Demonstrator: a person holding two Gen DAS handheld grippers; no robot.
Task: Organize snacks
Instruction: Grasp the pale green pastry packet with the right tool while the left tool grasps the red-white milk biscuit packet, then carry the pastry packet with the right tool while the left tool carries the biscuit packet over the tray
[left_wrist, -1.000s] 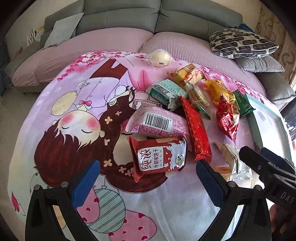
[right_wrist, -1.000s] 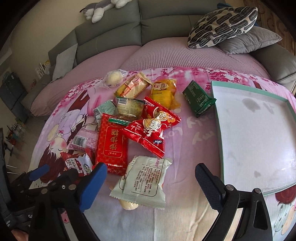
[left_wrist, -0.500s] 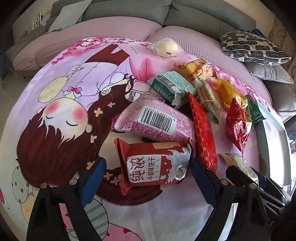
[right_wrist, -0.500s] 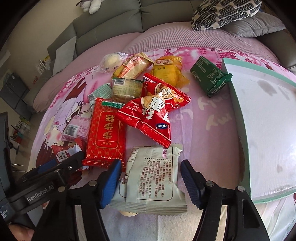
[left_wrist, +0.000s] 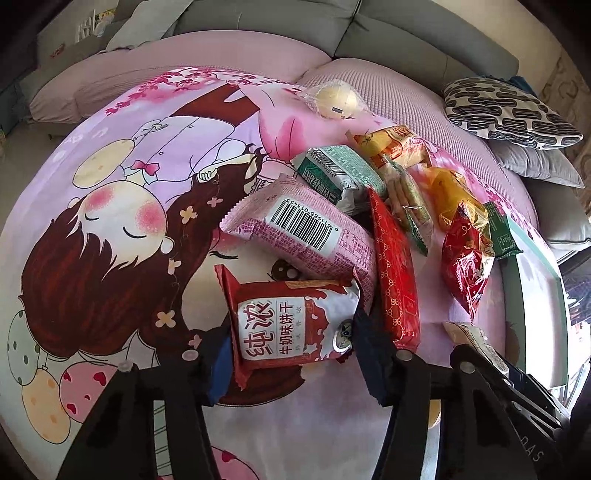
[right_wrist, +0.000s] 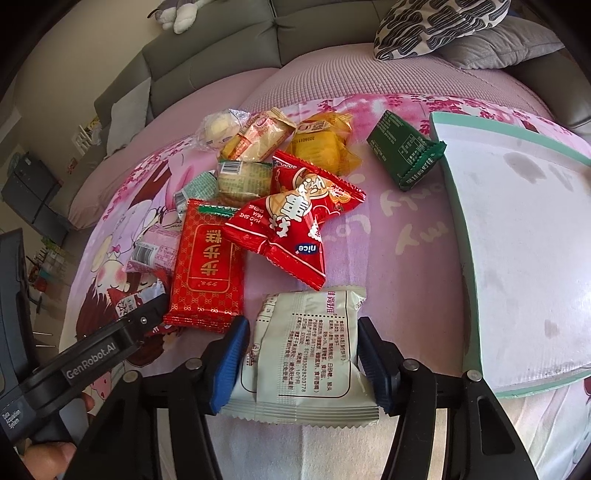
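Observation:
A pile of snack packets lies on a pink cartoon blanket (left_wrist: 110, 221). My left gripper (left_wrist: 291, 354) is closed around a dark red milk-biscuit packet (left_wrist: 291, 325), its blue pads touching both sides. My right gripper (right_wrist: 303, 362) is closed around a pale grey-white packet (right_wrist: 306, 350), pads against both edges. Both packets rest on the blanket. A flat red packet (right_wrist: 207, 266) and a red "nice" bag (right_wrist: 295, 229) lie just beyond. A white tray with a green rim (right_wrist: 517, 258) lies to the right.
Further packets lie behind: a pink barcode packet (left_wrist: 306, 236), a green-white packet (left_wrist: 340, 173), a yellow bag (right_wrist: 325, 144), a dark green packet (right_wrist: 402, 151), a round bun (left_wrist: 334, 101). A grey sofa and patterned cushion (left_wrist: 509, 110) stand behind.
Both grippers moved forward and down onto the pile and narrowed. The left closed around the dark red packet, the right around the pale packet.

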